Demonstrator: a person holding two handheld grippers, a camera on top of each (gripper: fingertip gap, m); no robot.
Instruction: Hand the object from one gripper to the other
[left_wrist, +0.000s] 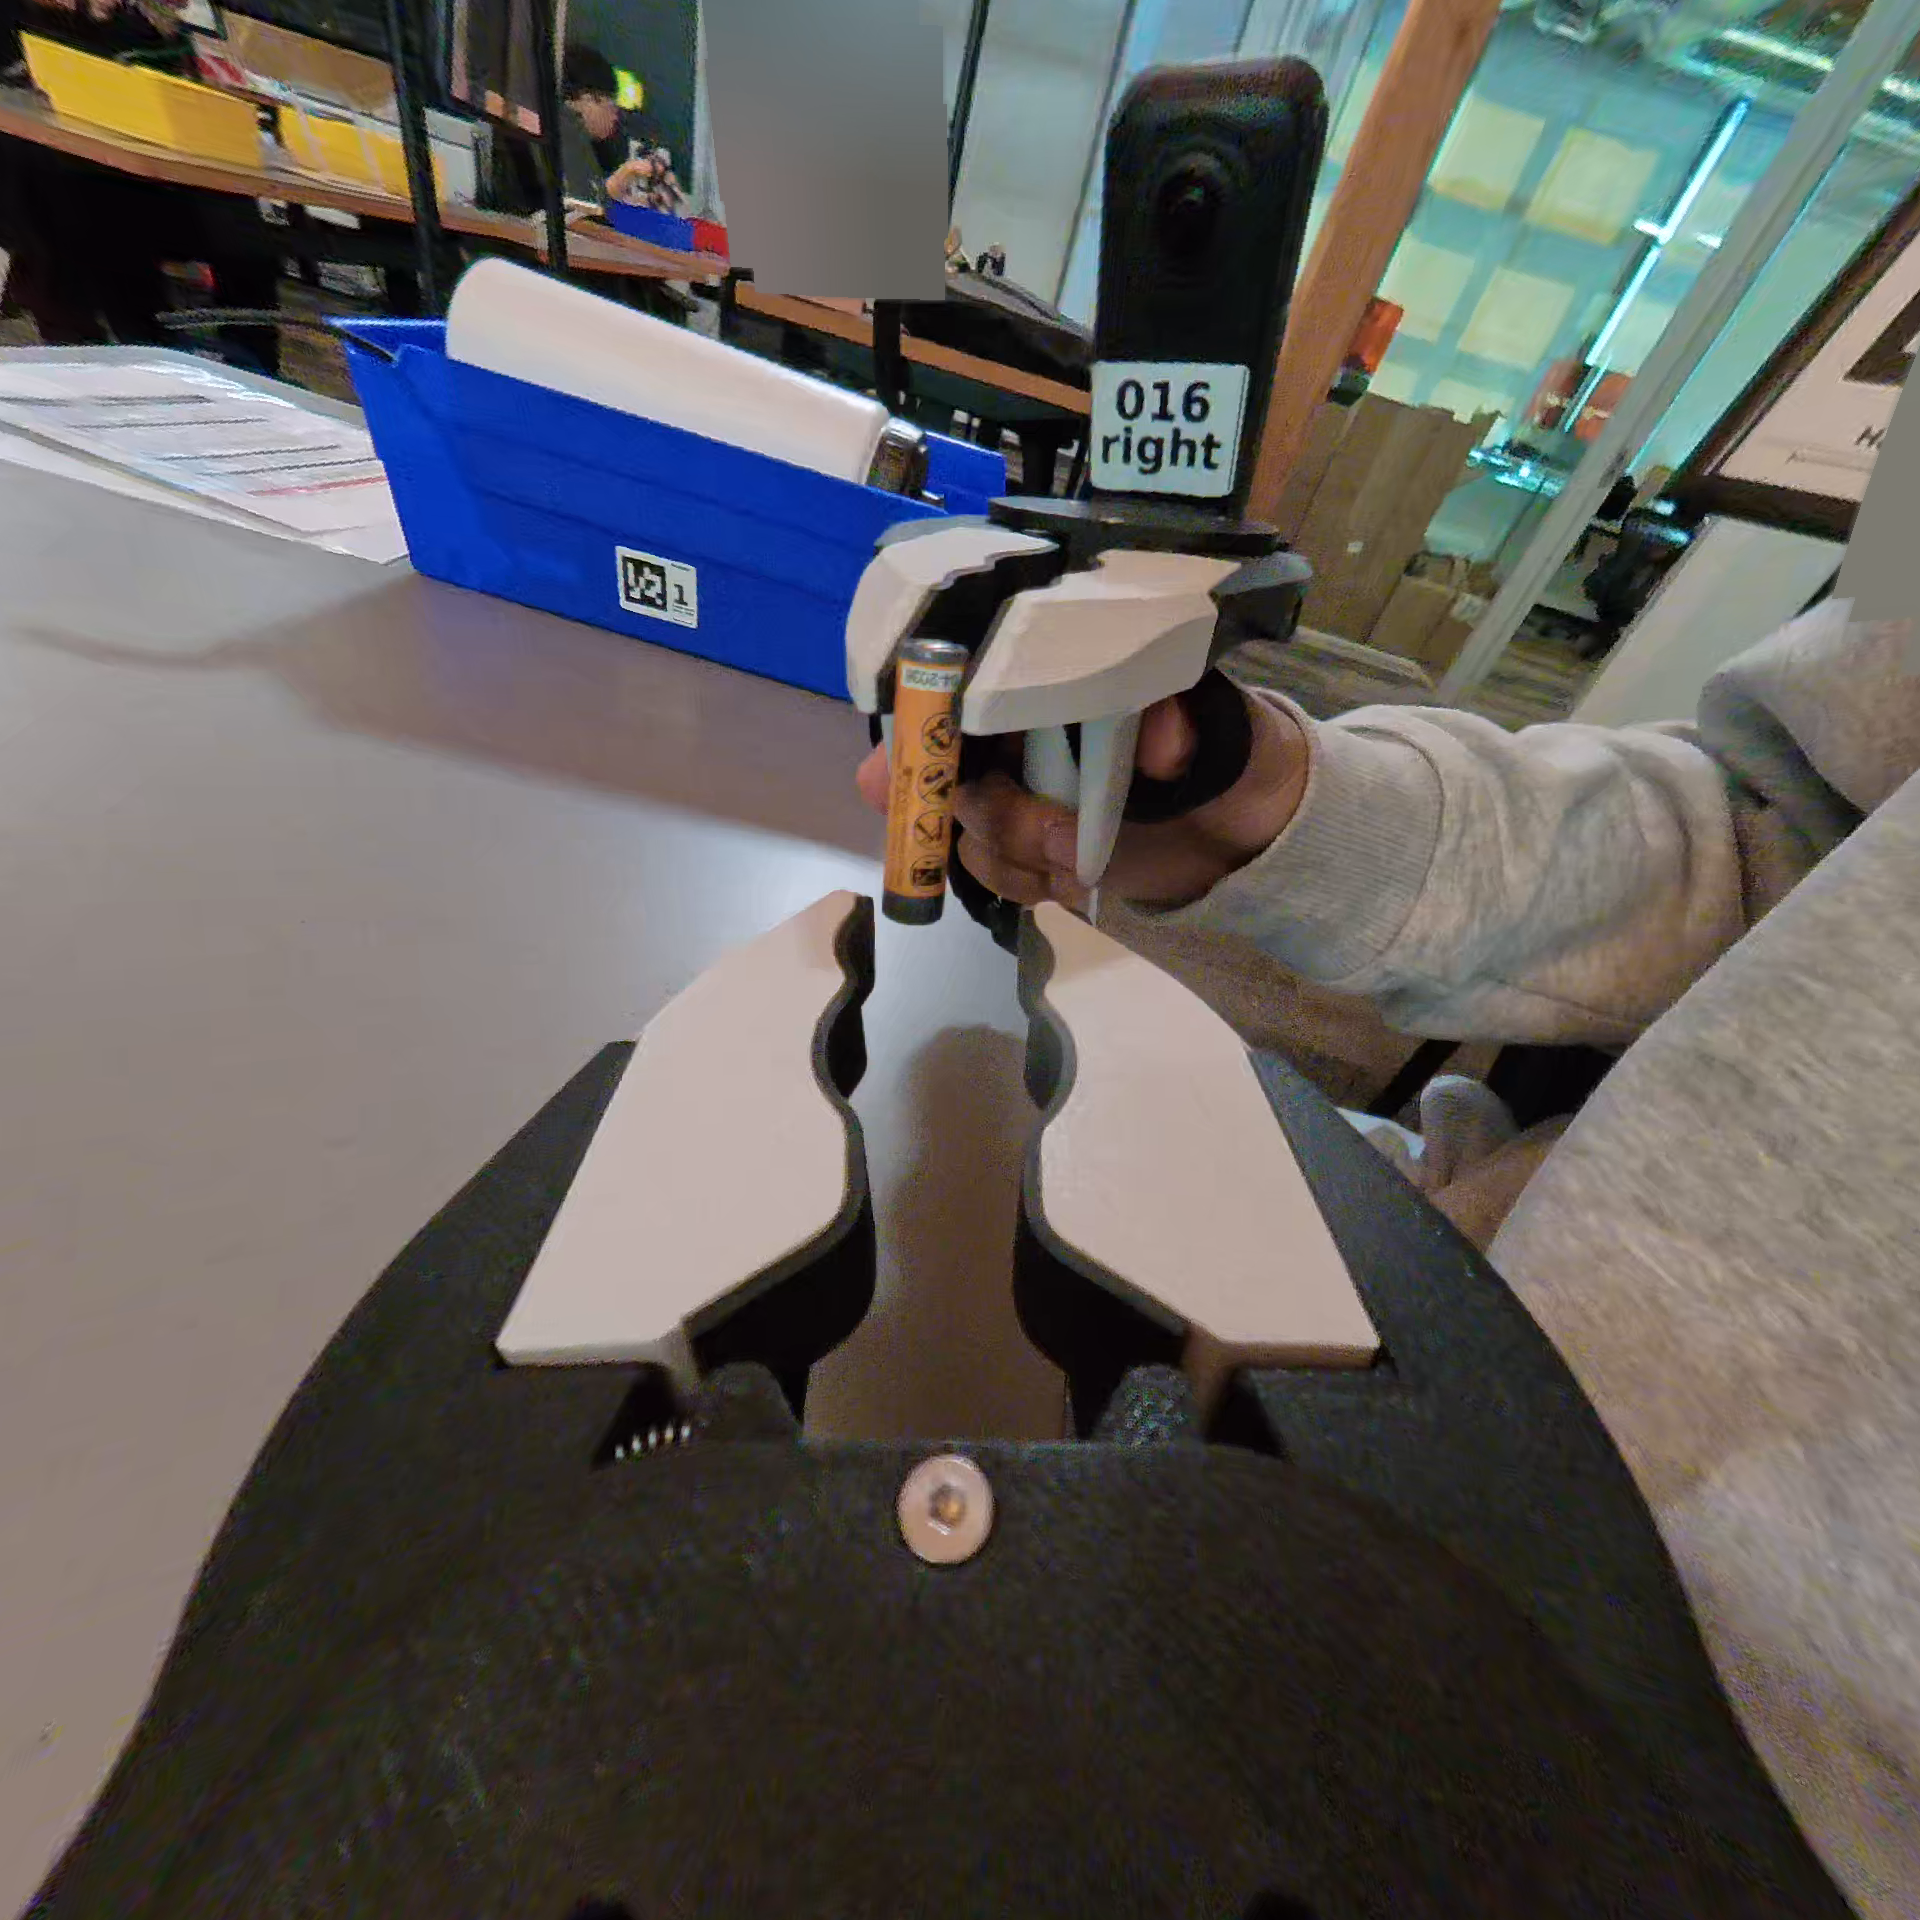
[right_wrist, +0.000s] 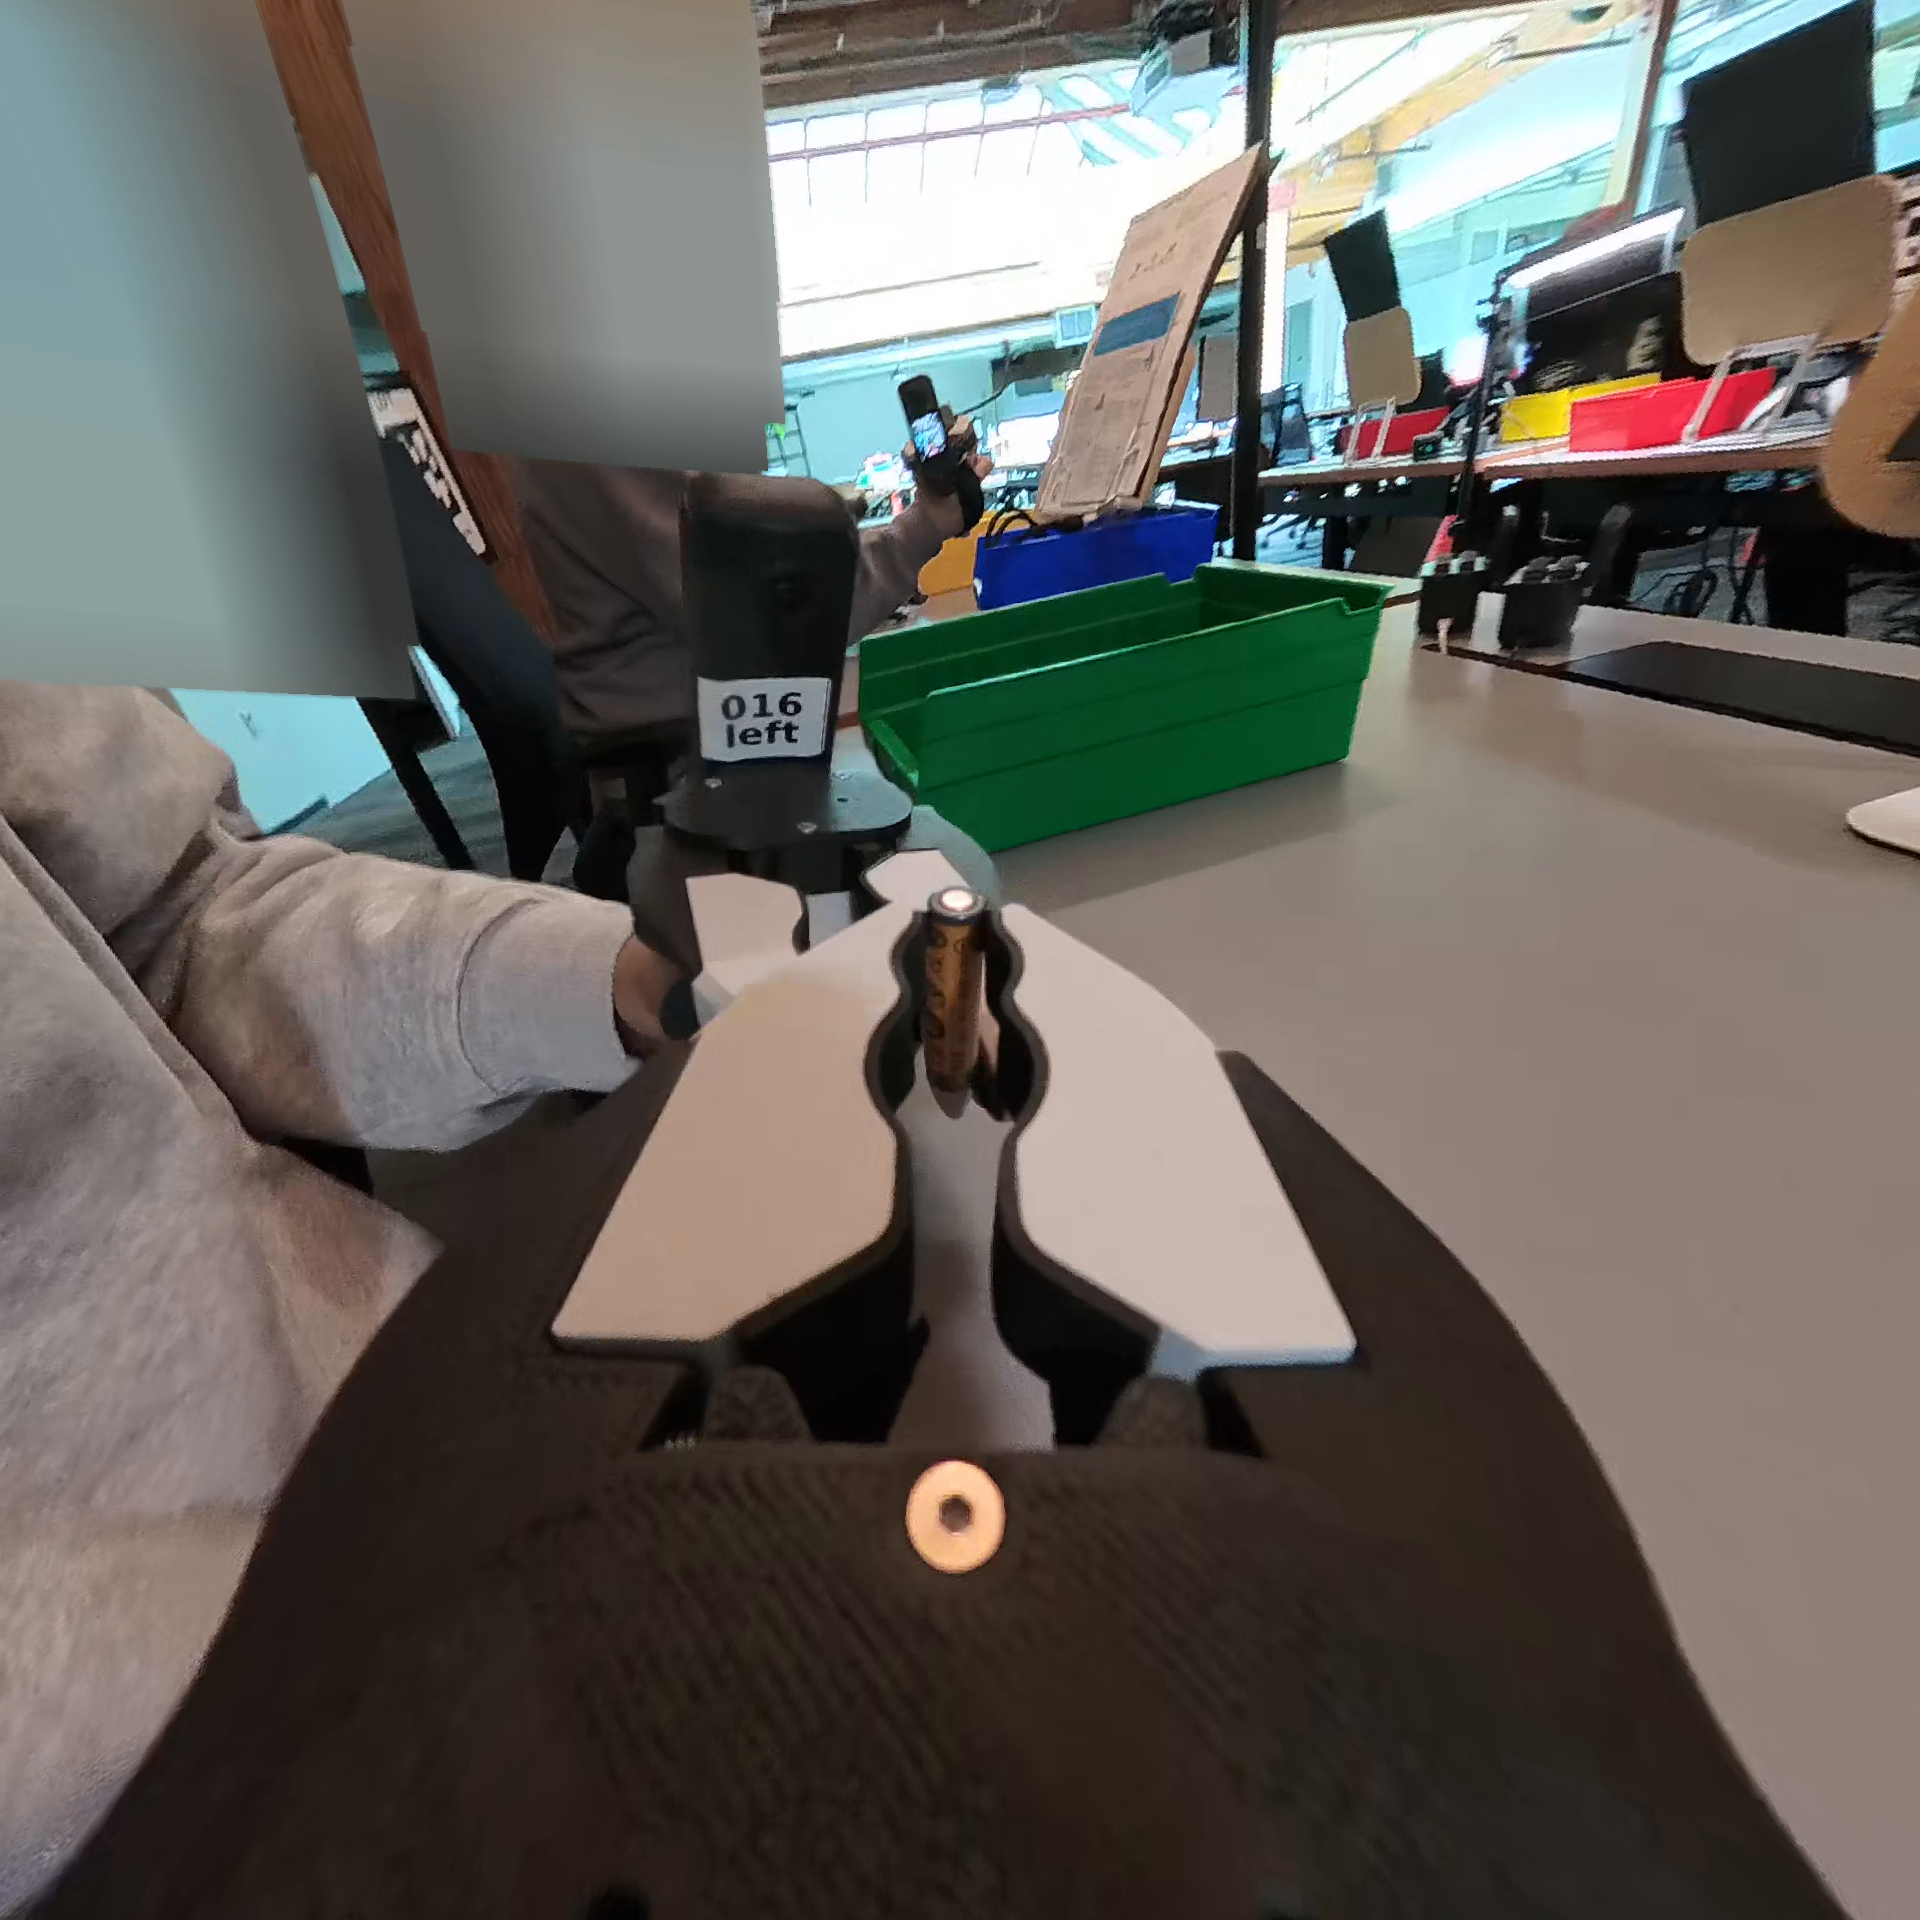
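The right gripper (right_wrist: 956, 925) pinches a small orange and black battery (right_wrist: 954, 997) near its top end, so the battery stands upright in the middle of the right wrist view. In the left wrist view the battery (left_wrist: 921, 779) hangs just above the tips of the left gripper (left_wrist: 945, 920), whose white fingers (left_wrist: 717, 1132) are spread apart with nothing between them. At the upper left a blue plastic bin (left_wrist: 582, 509) on the grey bench (left_wrist: 260, 883) holds a white roll (left_wrist: 655, 369). In the right wrist view, a green plastic bin (right_wrist: 1122, 696) sits at the upper right; nothing shows inside it
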